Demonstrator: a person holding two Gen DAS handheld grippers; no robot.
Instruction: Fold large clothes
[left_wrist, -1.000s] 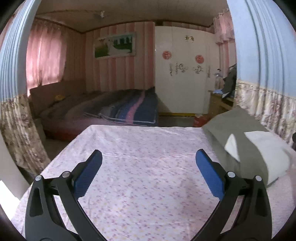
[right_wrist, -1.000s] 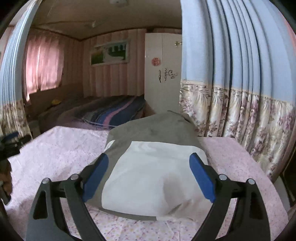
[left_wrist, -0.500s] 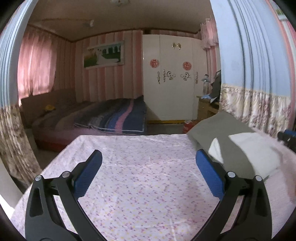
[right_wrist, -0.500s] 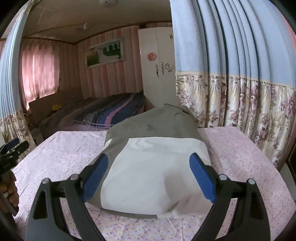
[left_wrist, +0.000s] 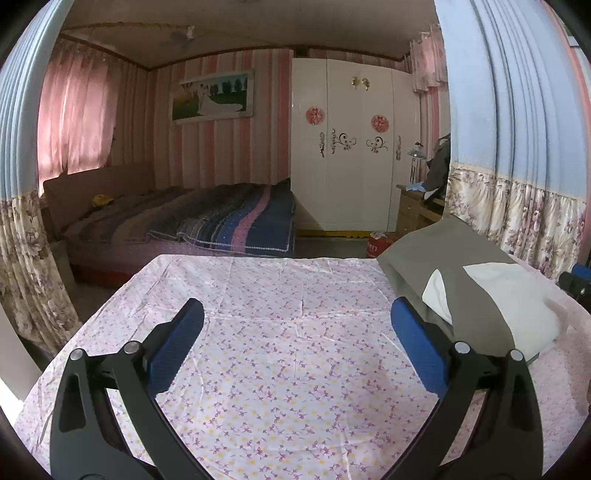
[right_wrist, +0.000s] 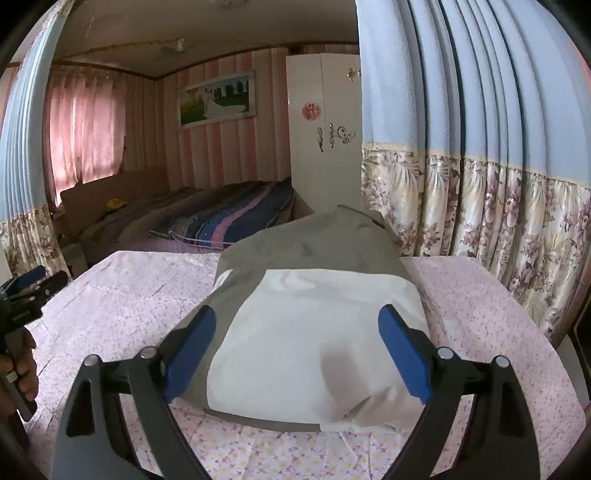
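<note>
A folded grey and white garment (right_wrist: 314, 314) lies on the pink floral sheet (right_wrist: 480, 314) of the table. My right gripper (right_wrist: 295, 350) is open and empty, hovering above the garment's near white end. The garment also shows at the right of the left wrist view (left_wrist: 480, 291). My left gripper (left_wrist: 295, 343) is open and empty over the bare floral sheet (left_wrist: 277, 369), to the left of the garment. The left gripper also shows at the left edge of the right wrist view (right_wrist: 26, 291), held by a hand.
Blue and floral curtains (right_wrist: 480, 184) hang close on the right. Beyond the table stand a bed with a striped blanket (left_wrist: 221, 221), a white wardrobe (left_wrist: 351, 158) and a wooden side table (left_wrist: 417, 210). A red object (left_wrist: 376, 243) sits on the floor.
Both grippers have risen and pulled back a little; the views tilt upward. The garment has not moved, and both grippers stay open.
</note>
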